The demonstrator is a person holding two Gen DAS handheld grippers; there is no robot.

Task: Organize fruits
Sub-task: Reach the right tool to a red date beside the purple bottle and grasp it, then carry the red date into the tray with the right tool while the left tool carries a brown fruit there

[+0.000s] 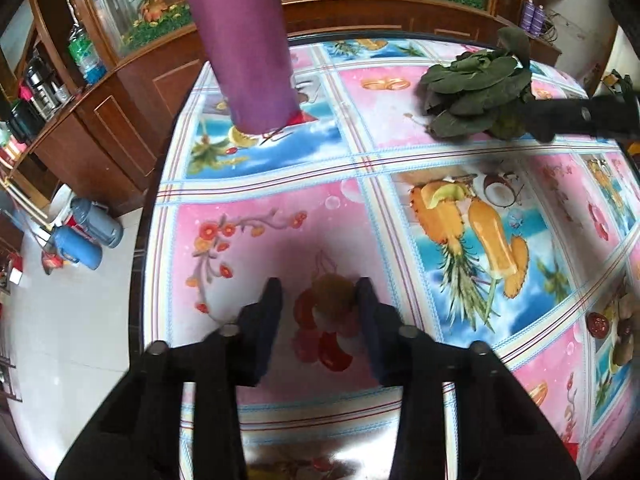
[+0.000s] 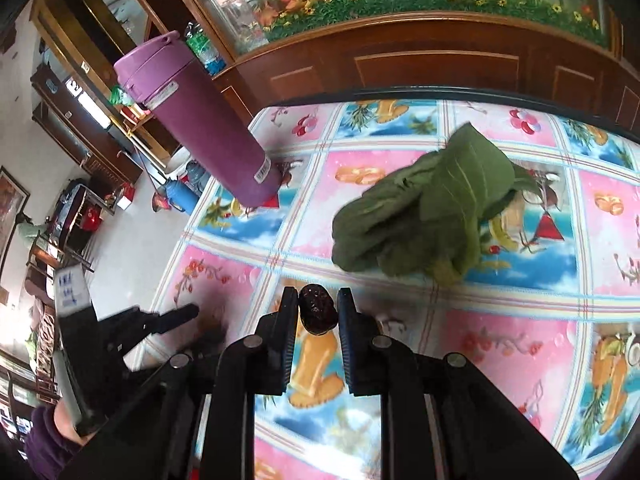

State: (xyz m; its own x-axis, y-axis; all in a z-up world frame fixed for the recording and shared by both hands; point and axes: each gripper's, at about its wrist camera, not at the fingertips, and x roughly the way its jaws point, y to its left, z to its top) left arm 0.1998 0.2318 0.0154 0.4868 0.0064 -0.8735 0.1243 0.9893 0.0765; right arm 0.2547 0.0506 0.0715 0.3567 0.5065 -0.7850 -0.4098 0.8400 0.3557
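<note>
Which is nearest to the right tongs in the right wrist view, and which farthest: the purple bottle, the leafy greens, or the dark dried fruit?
1. Dark dried fruit: between the fingers of the right tongs.
2. Leafy greens: ahead, slightly right, lying on the tablecloth.
3. Purple bottle: far left, by the table corner.

A glossy, smooth plastic sheet printed with fruit covers the counter [image 1: 248, 248]. The purple flask [image 2: 208, 136] looks like smooth matt plastic. The leafy greens [image 2: 424, 216] are matt and veined. The dark red fruit [image 2: 317, 314] has wrinkled, slightly shiny skin. The right hand-held gripper [image 2: 318, 308] is matt black plastic. The cabinet [image 2: 400, 60] behind is polished brown wood with glass.
</note>
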